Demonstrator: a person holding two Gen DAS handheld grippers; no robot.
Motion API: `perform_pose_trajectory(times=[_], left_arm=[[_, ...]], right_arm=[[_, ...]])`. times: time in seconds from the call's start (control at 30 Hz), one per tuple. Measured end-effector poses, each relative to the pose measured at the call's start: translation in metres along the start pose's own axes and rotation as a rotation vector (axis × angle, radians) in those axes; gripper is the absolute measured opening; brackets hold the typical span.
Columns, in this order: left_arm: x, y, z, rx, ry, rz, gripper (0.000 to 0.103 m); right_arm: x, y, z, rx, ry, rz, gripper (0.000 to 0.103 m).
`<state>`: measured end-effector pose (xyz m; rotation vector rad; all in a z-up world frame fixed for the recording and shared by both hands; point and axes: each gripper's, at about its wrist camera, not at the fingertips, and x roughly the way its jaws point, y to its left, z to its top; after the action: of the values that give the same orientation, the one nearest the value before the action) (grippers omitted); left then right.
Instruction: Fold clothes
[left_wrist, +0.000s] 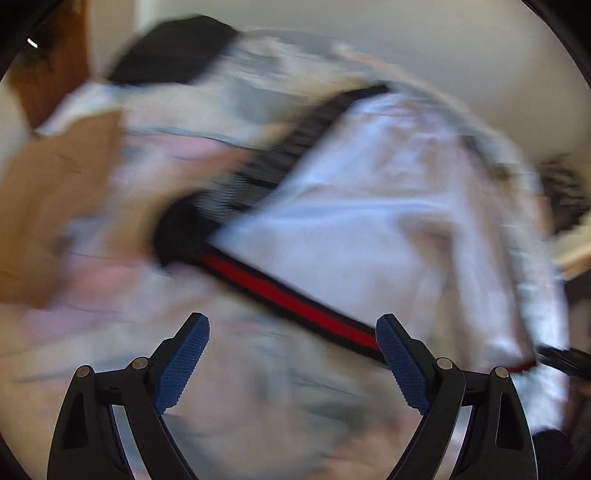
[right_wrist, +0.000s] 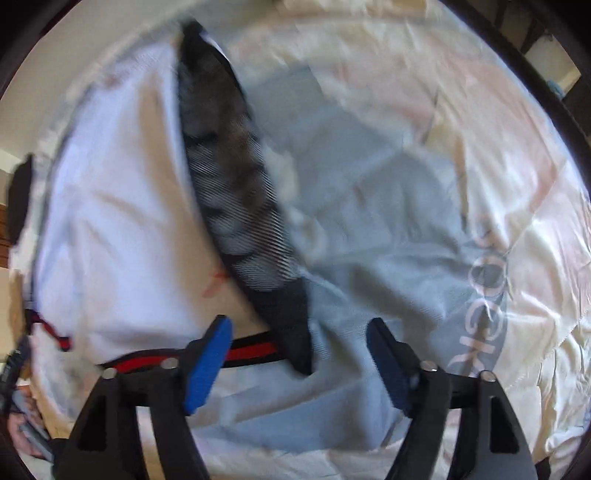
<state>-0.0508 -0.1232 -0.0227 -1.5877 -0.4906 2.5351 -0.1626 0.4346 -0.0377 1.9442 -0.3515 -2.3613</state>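
On a quilted cream bed (right_wrist: 517, 229), a white garment with red-and-black waistband (right_wrist: 122, 206) lies far-left of the spread, empty right claw (right_wrist: 299, 354); left claw (left_wrist: 291, 354) spread, empty too.

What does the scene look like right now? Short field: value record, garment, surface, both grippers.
garment: white garment with a black-and-red striped band along one edge, lying crumpled
dark part: black mesh fabric beside the white cloth
surface: pale quilted bedcover, grey lettering on it
left gripper: open, nothing between its fingers, above the band
right gripper: open, nothing gripped, over the band and the mesh
image quality: both views motion-blurred, fine detail unreadable
fold state: not yet folded
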Motion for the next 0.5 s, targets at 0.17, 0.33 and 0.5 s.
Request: perform_pose_trajectory(times=[0.17,0.33,0.5], left_arm=[[0.045,-0.015,-0.014,-0.109,0.174,-0.123,0.091],[0.072,0.000,-0.038,-0.389,0.297,-0.272,0.091],[0.080,0.015,-0.039,-0.554,0.264,-0.321,0.091]], right_arm=[[-0.022,0.039,-0.041,0.088,-0.044,0.229,0.093],[-0.005,0.086,-0.042,0.020,-0.083,0.289,0.093],[-0.005,0.076,-0.046,0.001,-0.061,0.295,0.093]])
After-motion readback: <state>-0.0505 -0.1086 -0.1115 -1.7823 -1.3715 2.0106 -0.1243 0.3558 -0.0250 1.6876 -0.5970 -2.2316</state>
